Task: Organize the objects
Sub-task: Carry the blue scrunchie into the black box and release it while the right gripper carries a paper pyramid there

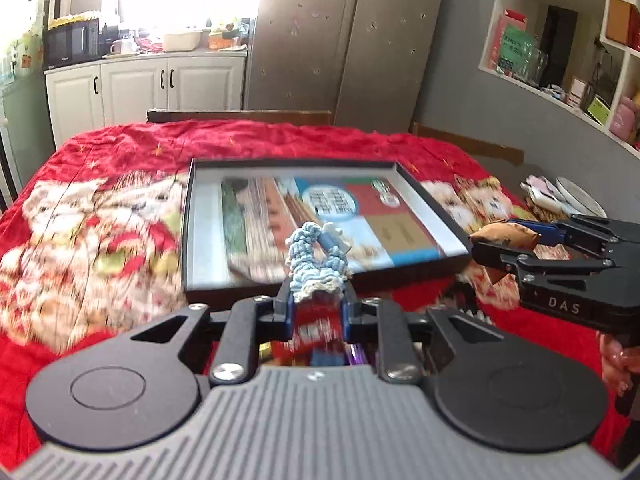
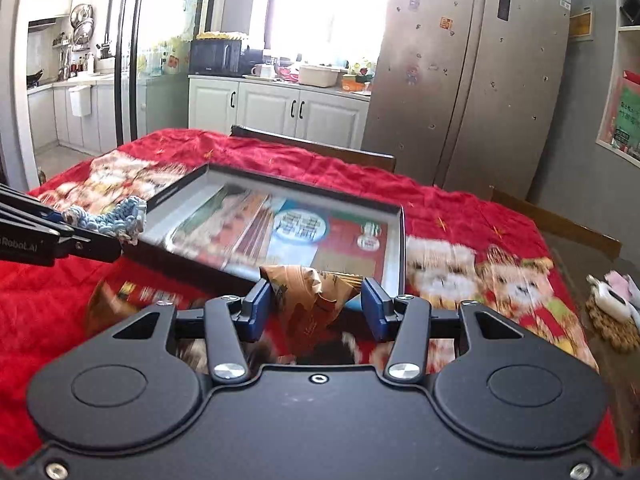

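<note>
Left claw (image 1: 316,296) clenched on a blue-and-white crocheted yarn piece (image 1: 318,258), centre of the left wrist frame, at the near edge of the shallow black tray with a colourful printed sheet inside (image 1: 192,208). Right claw (image 2: 316,298) grips a crumpled brown paper packet (image 2: 314,292), lower centre of the right wrist frame, at the tray's (image 2: 401,248) near rim. Tray sits on the red bear-print cloth (image 1: 100,208) covering the worktop; background motion-blurred
</note>
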Demonstrator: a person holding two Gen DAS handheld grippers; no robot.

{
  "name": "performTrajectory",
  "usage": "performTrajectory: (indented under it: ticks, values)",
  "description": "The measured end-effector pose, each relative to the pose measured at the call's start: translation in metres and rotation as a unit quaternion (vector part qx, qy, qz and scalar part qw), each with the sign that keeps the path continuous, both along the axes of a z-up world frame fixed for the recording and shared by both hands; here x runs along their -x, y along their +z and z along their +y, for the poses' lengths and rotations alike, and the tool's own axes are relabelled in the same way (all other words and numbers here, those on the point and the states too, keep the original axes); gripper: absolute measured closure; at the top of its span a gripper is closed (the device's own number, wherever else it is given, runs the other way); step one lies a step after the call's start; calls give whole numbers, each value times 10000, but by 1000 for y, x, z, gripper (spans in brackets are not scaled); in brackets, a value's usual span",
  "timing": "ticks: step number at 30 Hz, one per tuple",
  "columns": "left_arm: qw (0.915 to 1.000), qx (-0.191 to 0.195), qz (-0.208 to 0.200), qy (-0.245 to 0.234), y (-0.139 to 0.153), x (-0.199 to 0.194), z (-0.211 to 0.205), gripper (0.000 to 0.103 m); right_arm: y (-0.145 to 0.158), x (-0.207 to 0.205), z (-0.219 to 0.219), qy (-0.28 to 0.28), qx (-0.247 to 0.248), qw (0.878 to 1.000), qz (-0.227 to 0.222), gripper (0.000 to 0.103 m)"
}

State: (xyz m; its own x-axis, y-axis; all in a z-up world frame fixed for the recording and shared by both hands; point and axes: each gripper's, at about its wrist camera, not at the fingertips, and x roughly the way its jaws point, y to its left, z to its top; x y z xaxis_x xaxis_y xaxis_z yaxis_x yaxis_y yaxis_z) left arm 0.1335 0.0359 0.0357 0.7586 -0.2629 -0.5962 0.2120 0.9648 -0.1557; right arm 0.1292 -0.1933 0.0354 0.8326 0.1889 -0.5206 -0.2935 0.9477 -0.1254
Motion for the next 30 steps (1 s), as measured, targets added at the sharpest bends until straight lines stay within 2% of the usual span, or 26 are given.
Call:
performTrajectory:
  ticks: [6, 14, 21, 30]
  values:
    - [9994, -23, 26, 333, -11, -62, -1, 78, -2, -64, 5, -95, -413, 9988, 235, 57]
    - [9977, -120, 194, 644, -32, -121, -4, 77, -22, -123, 26, -220, -377, 9985, 344, 57]
    - [9959, -156, 334, 822, -45, -153, -3, 77, -40, -164, 34, -401, -383, 9972, 502, 57]
    - [9951, -304, 424, 839, -53, -171, -9, 76, -51, -190, 32, -596, -352, 9954, 664, 57]
